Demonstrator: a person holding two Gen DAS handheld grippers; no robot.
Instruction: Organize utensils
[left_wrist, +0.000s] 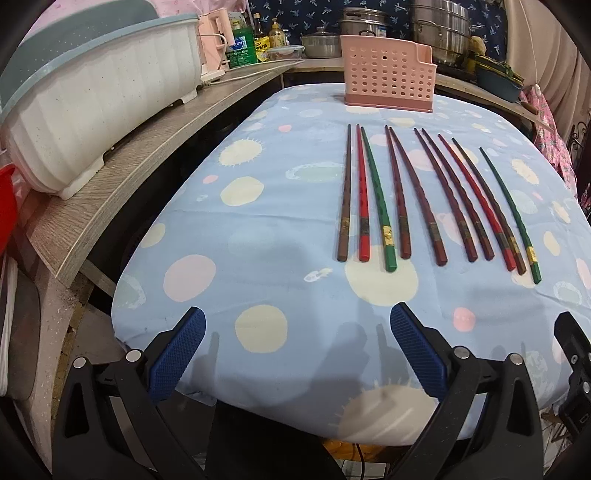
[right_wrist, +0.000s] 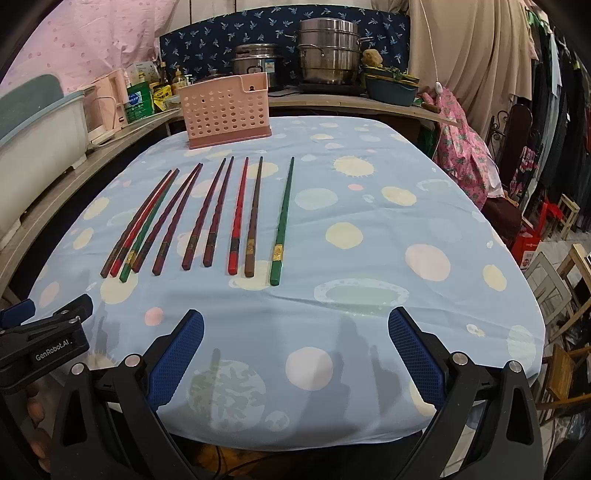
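Note:
Several chopsticks (left_wrist: 402, 195) (right_wrist: 210, 218) in brown, red and green lie side by side on the blue dotted tablecloth (left_wrist: 280, 229) (right_wrist: 369, 221), tips pointing away. Behind them stands a pink perforated utensil holder (left_wrist: 388, 75) (right_wrist: 225, 110), upright. My left gripper (left_wrist: 297, 350) hovers open at the table's near edge, left of the chopstick row, nothing between its blue pads. My right gripper (right_wrist: 295, 350) is also open and empty at the near edge, right of most chopsticks. The left gripper's body (right_wrist: 44, 343) shows at the left of the right wrist view.
A grey shelf (left_wrist: 147, 155) with a white dish rack (left_wrist: 92, 110) runs along the table's left side. Pots (right_wrist: 328, 51), bottles and a kettle crowd the counter behind the holder. Chairs and clothes (right_wrist: 554, 258) stand off the table's right.

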